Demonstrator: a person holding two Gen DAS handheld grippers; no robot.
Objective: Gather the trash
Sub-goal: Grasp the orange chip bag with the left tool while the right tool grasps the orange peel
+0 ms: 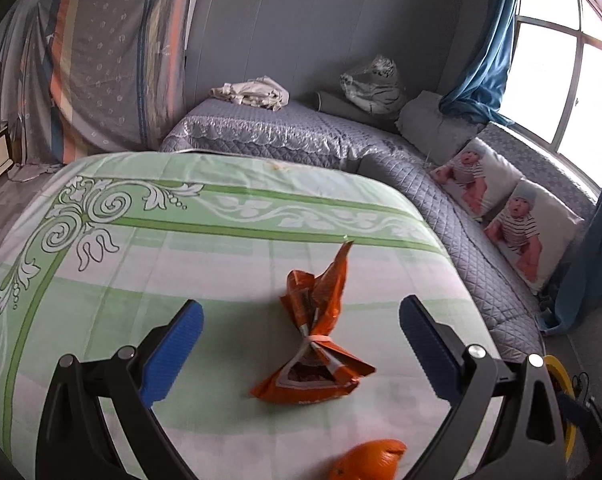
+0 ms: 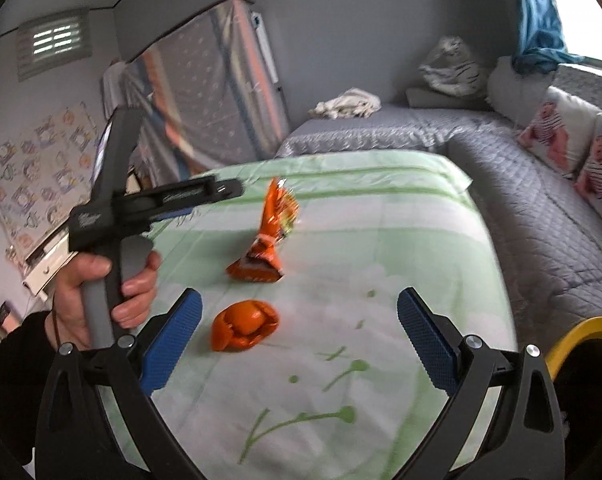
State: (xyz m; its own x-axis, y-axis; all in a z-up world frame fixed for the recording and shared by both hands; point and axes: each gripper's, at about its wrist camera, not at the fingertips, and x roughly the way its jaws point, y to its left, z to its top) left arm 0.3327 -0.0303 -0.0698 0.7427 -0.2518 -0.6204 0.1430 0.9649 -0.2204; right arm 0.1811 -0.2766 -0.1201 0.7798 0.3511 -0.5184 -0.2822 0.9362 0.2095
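An orange snack wrapper [image 1: 317,340], tied in the middle with a band, lies on the green-and-white tablecloth [image 1: 181,248]. My left gripper [image 1: 301,344] is open, its blue pads on either side of the wrapper and apart from it. An orange peel [image 1: 367,464] lies at the bottom edge of the left wrist view. In the right wrist view the wrapper [image 2: 267,240] lies farther off and the peel [image 2: 245,330] sits just left of centre before my right gripper [image 2: 299,340], which is open and empty. The left gripper body [image 2: 149,200], held by a hand, shows at the left.
A yellow-rimmed bin [image 2: 581,340] stands at the table's right edge; it also shows in the left wrist view [image 1: 561,392]. A grey quilted sofa [image 1: 441,200] with baby-print cushions [image 1: 513,224] wraps the far and right sides. A mattress [image 1: 113,72] leans on the wall.
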